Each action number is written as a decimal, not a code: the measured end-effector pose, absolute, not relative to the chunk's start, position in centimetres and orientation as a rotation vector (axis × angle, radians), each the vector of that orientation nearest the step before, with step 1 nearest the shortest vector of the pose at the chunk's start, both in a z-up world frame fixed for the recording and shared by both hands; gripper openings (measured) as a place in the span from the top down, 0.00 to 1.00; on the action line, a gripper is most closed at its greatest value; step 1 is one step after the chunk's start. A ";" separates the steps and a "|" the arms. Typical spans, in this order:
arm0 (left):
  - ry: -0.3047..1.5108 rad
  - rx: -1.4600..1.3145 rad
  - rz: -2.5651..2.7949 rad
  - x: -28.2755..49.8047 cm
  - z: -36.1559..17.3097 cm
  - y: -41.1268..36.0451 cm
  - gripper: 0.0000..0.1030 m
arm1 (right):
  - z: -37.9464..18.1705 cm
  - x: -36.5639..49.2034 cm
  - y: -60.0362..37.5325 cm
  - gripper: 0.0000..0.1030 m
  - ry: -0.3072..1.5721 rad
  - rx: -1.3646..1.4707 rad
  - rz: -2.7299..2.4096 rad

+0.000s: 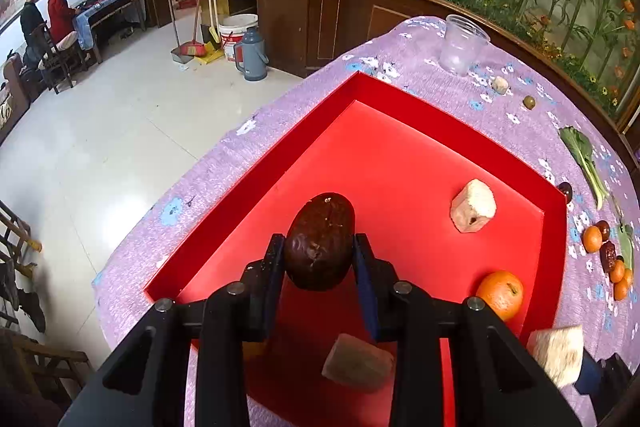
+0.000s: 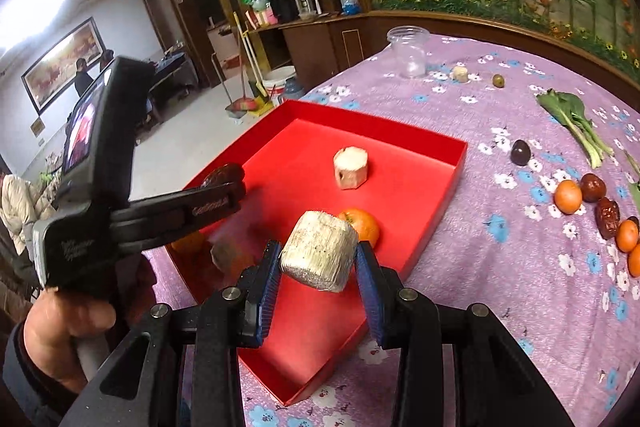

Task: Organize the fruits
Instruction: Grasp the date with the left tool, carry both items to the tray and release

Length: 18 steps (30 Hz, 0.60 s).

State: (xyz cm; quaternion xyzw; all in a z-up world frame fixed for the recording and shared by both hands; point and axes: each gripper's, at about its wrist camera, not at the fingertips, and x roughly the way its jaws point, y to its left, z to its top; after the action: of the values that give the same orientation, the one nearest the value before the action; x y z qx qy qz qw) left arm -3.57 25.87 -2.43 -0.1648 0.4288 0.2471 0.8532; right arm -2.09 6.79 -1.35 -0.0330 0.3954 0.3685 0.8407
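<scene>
My left gripper is shut on a dark brown passion fruit and holds it over the red tray. My right gripper is shut on a pale sugarcane chunk above the tray's near side. In the tray lie a sugarcane chunk, an orange and another chunk. The left gripper shows in the right wrist view, still holding the passion fruit. The right gripper's chunk shows at the left wrist view's lower right.
On the purple flowered cloth right of the tray lie small oranges, red dates, a dark plum, a leafy green, a green olive and a clear plastic cup. The table edge drops to the floor at left.
</scene>
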 end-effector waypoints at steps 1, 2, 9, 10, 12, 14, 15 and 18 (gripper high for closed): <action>0.910 -0.341 0.520 -3.4 -2.6 25.9 0.68 | -1.5 -2.1 7.0 0.60 0.838 -0.079 0.780; 0.914 -0.342 0.519 -3.2 -2.6 25.9 0.68 | -1.6 -2.2 7.2 0.60 0.839 -0.084 0.778; 0.943 -0.339 0.526 -2.4 -3.4 26.5 0.68 | -2.4 -2.1 7.9 0.60 0.862 -0.108 0.773; 0.949 -0.346 0.526 -2.4 -3.6 26.7 0.68 | -2.5 -2.1 8.0 0.60 0.863 -0.111 0.772; 0.953 -0.345 0.529 -2.3 -3.8 26.9 0.68 | -2.6 -2.1 8.1 0.60 0.865 -0.116 0.770; 0.963 -0.343 0.527 -2.3 -4.0 27.0 0.68 | -2.8 -1.9 8.2 0.60 0.867 -0.117 0.767; 0.966 -0.345 0.526 -2.2 -4.1 27.1 0.68 | -2.9 -1.9 8.2 0.60 0.871 -0.118 0.765; 0.973 -0.343 0.524 -2.1 -4.3 27.1 0.68 | -2.9 -2.2 8.4 0.60 0.878 -0.124 0.763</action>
State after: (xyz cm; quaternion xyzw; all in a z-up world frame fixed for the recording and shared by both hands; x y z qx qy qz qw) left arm -2.13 27.06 -4.29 -0.1621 0.4599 0.2478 0.8371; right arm -2.25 8.41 -2.94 -0.0587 0.4144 0.3602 0.8337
